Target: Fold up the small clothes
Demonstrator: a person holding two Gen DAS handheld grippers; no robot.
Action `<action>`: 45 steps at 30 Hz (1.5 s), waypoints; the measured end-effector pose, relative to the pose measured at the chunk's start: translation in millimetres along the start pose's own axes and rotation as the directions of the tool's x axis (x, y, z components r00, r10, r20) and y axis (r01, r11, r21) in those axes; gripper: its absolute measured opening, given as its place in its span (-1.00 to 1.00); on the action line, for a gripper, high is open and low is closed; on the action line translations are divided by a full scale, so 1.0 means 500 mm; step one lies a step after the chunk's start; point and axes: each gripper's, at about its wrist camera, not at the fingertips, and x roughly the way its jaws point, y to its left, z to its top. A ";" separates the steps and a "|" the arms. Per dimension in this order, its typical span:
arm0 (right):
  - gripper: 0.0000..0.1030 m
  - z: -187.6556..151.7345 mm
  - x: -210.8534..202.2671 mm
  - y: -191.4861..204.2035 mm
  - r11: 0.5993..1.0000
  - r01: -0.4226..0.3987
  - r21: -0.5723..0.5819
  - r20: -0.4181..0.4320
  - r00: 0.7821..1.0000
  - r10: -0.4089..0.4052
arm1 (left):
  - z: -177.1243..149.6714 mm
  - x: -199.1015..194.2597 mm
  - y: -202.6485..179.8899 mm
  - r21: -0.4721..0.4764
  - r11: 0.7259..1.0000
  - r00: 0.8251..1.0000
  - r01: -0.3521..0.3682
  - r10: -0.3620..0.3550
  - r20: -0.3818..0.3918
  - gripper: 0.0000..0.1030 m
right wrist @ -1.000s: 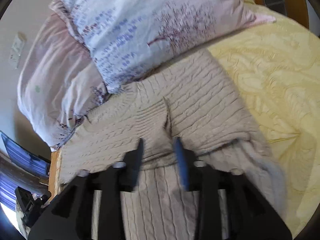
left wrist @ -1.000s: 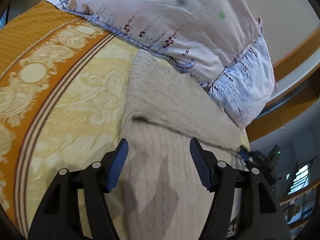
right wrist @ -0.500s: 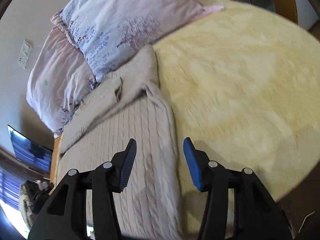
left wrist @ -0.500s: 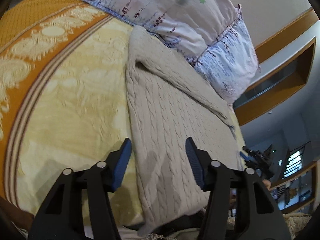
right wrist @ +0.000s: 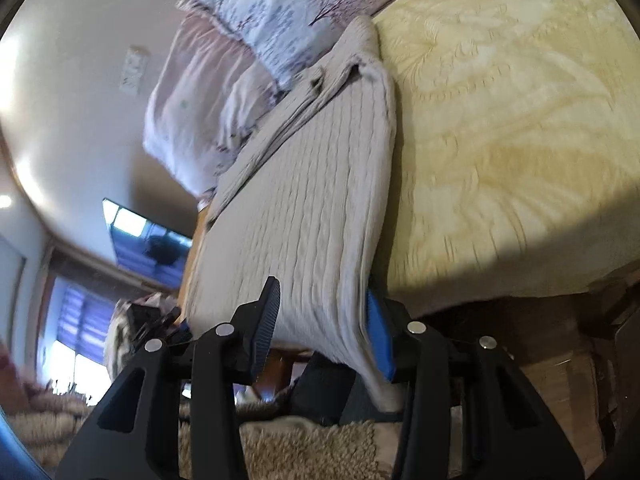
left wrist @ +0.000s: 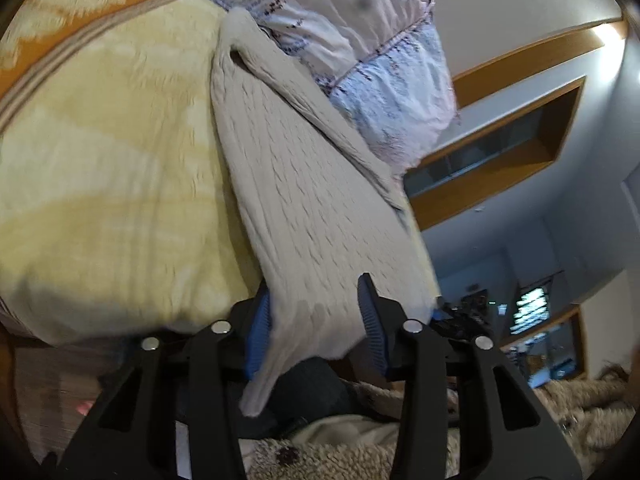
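Observation:
A beige cable-knit sweater (left wrist: 304,200) lies lengthwise on the yellow bedspread (left wrist: 112,184), its far end folded over near the pillows. Its near hem hangs over the bed edge. My left gripper (left wrist: 316,320) is open, its jaws straddling the hem's left corner without pinching it. In the right wrist view the same sweater (right wrist: 304,216) runs down to my right gripper (right wrist: 324,324), which is open with its jaws on either side of the hem's right corner.
Two floral pillows (left wrist: 360,32) lie behind the sweater, also in the right wrist view (right wrist: 256,40). A fluffy tan rug (right wrist: 288,448) and a dark object lie below the bed edge. A wooden headboard shelf (left wrist: 504,136) lines the wall.
Both grippers pulled back from the sweater's far part to the near bed edge. The right gripper opened from nearly shut. Both now straddle the hanging hem.

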 end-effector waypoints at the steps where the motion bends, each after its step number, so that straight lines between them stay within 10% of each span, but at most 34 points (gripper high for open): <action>1: -0.13 -0.005 0.001 -0.004 1.000 0.007 -0.005 -0.013 1.000 -0.007 | -0.008 -0.001 0.002 -0.003 1.000 1.000 0.016 -0.016 -0.008 -0.24; 14: -0.34 -0.043 0.066 -0.057 1.000 -0.020 0.017 -0.094 0.995 0.022 | -0.053 0.068 0.004 0.050 0.998 0.992 -0.038 0.044 -0.119 -0.27; 16: -0.74 -0.048 0.066 -0.049 0.999 -0.038 -0.011 -0.108 0.993 0.037 | -0.052 0.074 -0.001 0.065 0.997 0.990 -0.039 0.047 -0.132 -0.49; 19: -0.83 -0.051 0.054 -0.022 0.995 -0.068 -0.079 -0.108 0.992 0.059 | -0.052 0.072 -0.014 0.100 0.995 0.988 -0.028 0.043 -0.147 -0.83; 28: -0.84 0.009 -0.027 0.090 0.970 -0.079 -0.231 0.094 0.990 0.103 | 0.023 0.010 -0.063 0.190 0.982 1.000 -0.023 0.025 -0.011 -0.89; 35: -0.85 0.080 -0.057 0.181 0.925 0.142 -0.352 0.344 0.939 -0.013 | 0.134 0.003 -0.117 0.248 0.953 0.980 -0.176 0.147 0.131 -0.89; 45: -0.85 0.210 0.049 0.238 0.782 0.490 -0.386 0.547 0.804 -0.234 | 0.309 0.086 -0.169 0.246 0.894 0.915 -0.375 0.313 0.256 -0.90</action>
